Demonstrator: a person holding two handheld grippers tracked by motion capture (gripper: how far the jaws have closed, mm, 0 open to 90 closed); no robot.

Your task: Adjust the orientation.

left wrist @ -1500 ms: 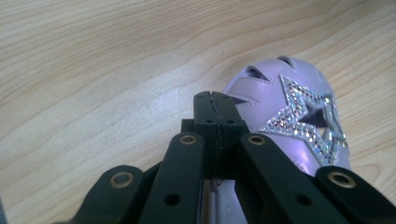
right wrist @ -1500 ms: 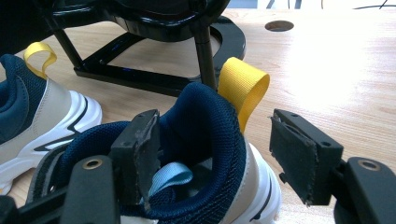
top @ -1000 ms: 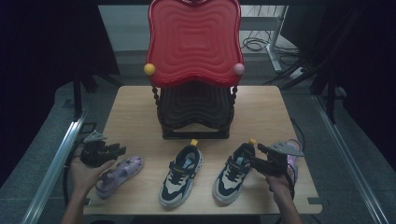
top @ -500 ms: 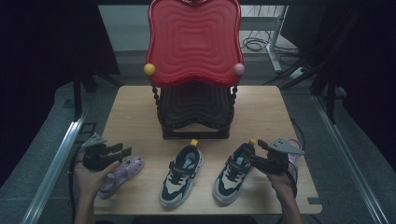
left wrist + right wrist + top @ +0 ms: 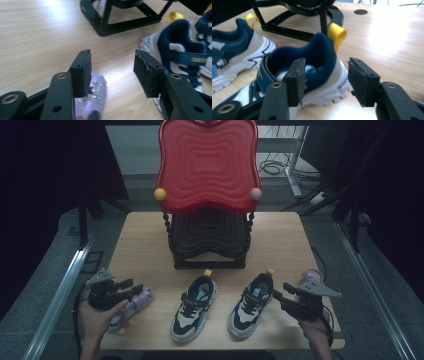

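1. Dominating the far half of the wooden surface (image 5: 140,240): a tiered rack (image 5: 209,237) topped by a red wavy tray (image 5: 207,165), black frame beneath, its lower tier seemingly free for footwear.
2. Lined up along the near edge, heels toward the rack: two navy-and-white sneakers, the left sneaker (image 5: 194,307) and the right sneaker (image 5: 251,305), yellow pull tabs pointing at the black base, probably staged for loading.
3. Flanking them, a small lilac shoe (image 5: 131,306) at the left and a pinkish shoe (image 5: 314,278) at the far right edge, mostly hidden behind the tool.
4. Left tongs (image 5: 129,288), wide open, gripping nothing, hovering just above the lilac shoe, its glittery upper peeking under one pad (image 5: 83,72) in the left gripper view.
5. Right tongs (image 5: 325,80), also spread and empty, straddling the padded heel collar of the right sneaker, one pad inside the opening, the other outside; apparently lined up for a heel pinch.
6. Compared with a second ago: left tongs slid down and inward over the lilac shoe; right tongs dropped slightly, closer to the heel; shoes unmoved.
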